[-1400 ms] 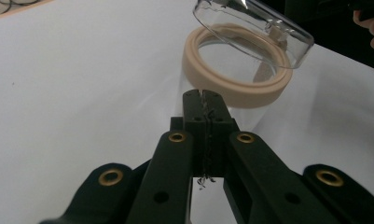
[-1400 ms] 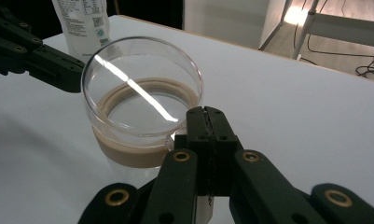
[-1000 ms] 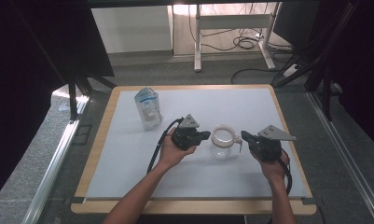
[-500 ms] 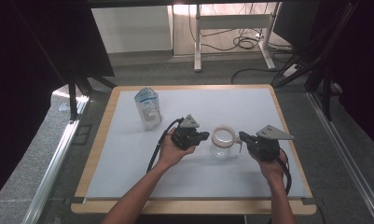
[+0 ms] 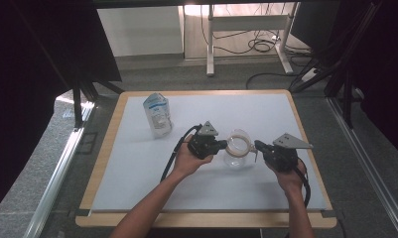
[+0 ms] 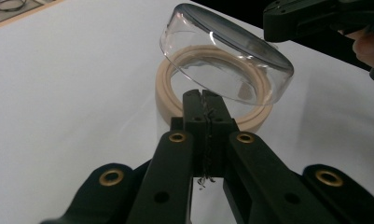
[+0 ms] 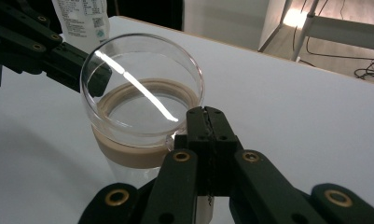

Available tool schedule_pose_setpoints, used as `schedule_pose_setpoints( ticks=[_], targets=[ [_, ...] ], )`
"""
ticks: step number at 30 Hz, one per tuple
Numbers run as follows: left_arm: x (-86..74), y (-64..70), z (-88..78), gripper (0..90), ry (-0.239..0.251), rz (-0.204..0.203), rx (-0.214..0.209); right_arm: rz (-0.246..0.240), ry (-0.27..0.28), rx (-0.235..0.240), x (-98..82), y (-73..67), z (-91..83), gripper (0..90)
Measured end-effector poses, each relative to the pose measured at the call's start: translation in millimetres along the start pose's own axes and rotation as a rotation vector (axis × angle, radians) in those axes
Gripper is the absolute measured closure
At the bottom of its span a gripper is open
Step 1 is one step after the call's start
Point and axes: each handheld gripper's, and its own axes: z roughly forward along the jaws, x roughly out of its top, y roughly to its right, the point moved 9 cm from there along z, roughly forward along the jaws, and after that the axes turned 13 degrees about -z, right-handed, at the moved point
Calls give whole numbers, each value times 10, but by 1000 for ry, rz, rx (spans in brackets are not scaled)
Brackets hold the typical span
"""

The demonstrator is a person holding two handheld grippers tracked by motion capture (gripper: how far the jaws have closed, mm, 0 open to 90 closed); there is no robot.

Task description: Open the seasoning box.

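The clear jar (image 5: 236,153) stands in the middle of the surface (image 5: 137,163), its lid (image 6: 224,70) tilted over the tan ring (image 6: 170,100); both closed, empty tools, left (image 5: 221,145) at nine o'clock and right (image 5: 258,145) at three, should nudge gently so it stays upright.

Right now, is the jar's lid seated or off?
Off, lifted and tilted. The clear lid hangs askew above the jar's beige collar, which shows open beneath it.
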Motion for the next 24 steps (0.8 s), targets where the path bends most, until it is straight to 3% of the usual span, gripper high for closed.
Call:
schedule_pose_setpoints(
  ticks=[6, 9, 12, 14, 17, 24],
  targets=[
    [24, -5, -20, 900, 3, -14, -13, 10, 28, -1, 48, -39, -90, 900],
    [32, -6, -28, 900, 0, -10, -13, 17, 41, 40, 45, -180, -140, 885],
    [41, 2, -30, 900, -3, -12, -13, 7, 4, 106, -113, -441, -98, 822],
    [56, 14, -32, 900, 0, -11, -19, 4, -11, 114, -157, -490, -80, 805],
    [99, 59, -42, 900, 6, -13, -28, -2, -51, 140, -268, -616, 12, 697],
    [166, 137, -31, 900, 11, -5, -36, -1, -87, 157, -393, -714, 76, 622]
  ],
)
